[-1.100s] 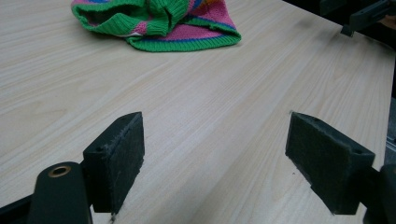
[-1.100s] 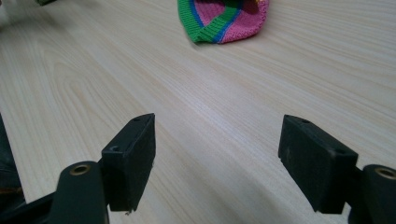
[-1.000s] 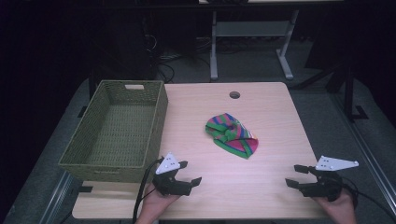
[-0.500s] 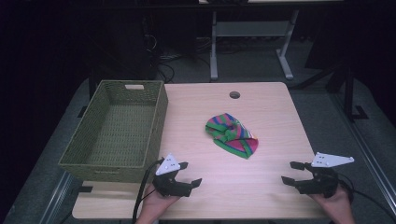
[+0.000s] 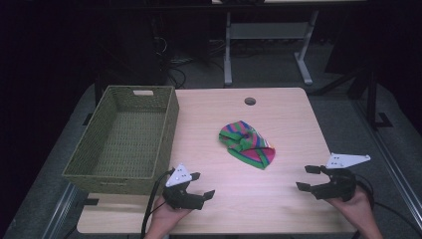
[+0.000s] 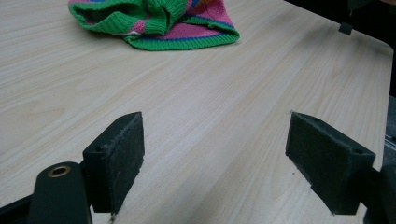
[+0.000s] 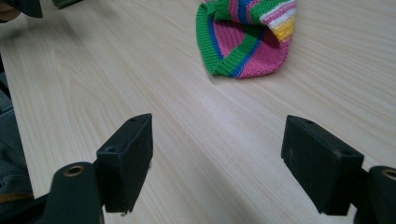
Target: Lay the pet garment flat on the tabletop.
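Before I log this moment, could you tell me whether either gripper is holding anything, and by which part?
Nothing is held: the left gripper and right gripper are both open and empty, apart from the striped knitted hat.

No text, label, brand, number or sign can be read anywhere. The striped knitted cloth (image 5: 247, 144) carries only bands of colour, the woven basket (image 5: 124, 139) bears no tag, and the wooden surface (image 5: 278, 194) is bare of print. The grey plates on the left gripper (image 5: 200, 185) and the right gripper (image 5: 308, 178) show small dark dots but no lettering, and the black fingers (image 6: 116, 158) carry no markings.
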A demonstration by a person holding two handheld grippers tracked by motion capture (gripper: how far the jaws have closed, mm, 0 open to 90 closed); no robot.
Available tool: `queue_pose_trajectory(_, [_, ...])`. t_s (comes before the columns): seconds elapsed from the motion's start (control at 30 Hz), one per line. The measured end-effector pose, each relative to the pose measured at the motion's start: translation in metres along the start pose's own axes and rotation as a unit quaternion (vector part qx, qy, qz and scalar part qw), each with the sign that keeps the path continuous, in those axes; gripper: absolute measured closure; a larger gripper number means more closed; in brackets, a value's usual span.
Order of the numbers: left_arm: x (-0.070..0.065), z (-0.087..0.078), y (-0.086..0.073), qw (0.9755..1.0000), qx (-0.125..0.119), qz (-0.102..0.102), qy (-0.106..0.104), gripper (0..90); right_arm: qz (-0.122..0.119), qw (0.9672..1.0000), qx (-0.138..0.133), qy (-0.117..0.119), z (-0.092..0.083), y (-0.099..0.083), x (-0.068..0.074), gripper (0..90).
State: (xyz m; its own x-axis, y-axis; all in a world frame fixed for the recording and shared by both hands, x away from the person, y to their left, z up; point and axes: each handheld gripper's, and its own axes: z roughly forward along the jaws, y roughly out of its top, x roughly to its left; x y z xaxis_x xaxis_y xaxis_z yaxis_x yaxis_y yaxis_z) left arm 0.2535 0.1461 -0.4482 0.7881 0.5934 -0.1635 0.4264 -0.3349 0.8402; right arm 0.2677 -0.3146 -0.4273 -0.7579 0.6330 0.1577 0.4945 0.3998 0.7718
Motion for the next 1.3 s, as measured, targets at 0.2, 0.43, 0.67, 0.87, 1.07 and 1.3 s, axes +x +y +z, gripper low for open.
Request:
queue_pose_trajectory(0.2, [0.001,0.000,0.000,1.0000,-0.001,-0.002,0.000,19.2,-0.007,0.9999,0.009,0.008,0.005,0.015,-0.002,24.5])
queue_pose_trajectory(0.43, [0.000,0.000,0.000,1.0000,0.000,0.000,-0.002,19.3,-0.012,0.9997,0.010,0.018,0.008,0.028,-0.003,23.7])
queue_pose_trajectory(0.67, [0.000,-0.001,0.001,1.0000,0.001,0.006,-0.001,19.2,-0.016,0.9990,0.027,0.031,0.016,0.039,-0.005,23.2])
queue_pose_trajectory(0.87, [0.001,0.000,0.001,1.0000,0.003,0.006,-0.001,19.2,-0.019,0.9986,0.030,0.038,0.019,0.047,-0.007,23.0])
queue_pose_trajectory(1.07, [0.001,-0.001,0.001,1.0000,-0.002,0.001,-0.001,19.3,-0.022,0.9980,0.035,0.047,0.023,0.060,-0.008,22.7])
queue_pose_trajectory(1.3, [0.001,-0.002,0.001,1.0000,-0.004,0.002,-0.003,19.3,-0.036,0.9973,0.044,0.047,0.030,0.074,-0.007,22.7])
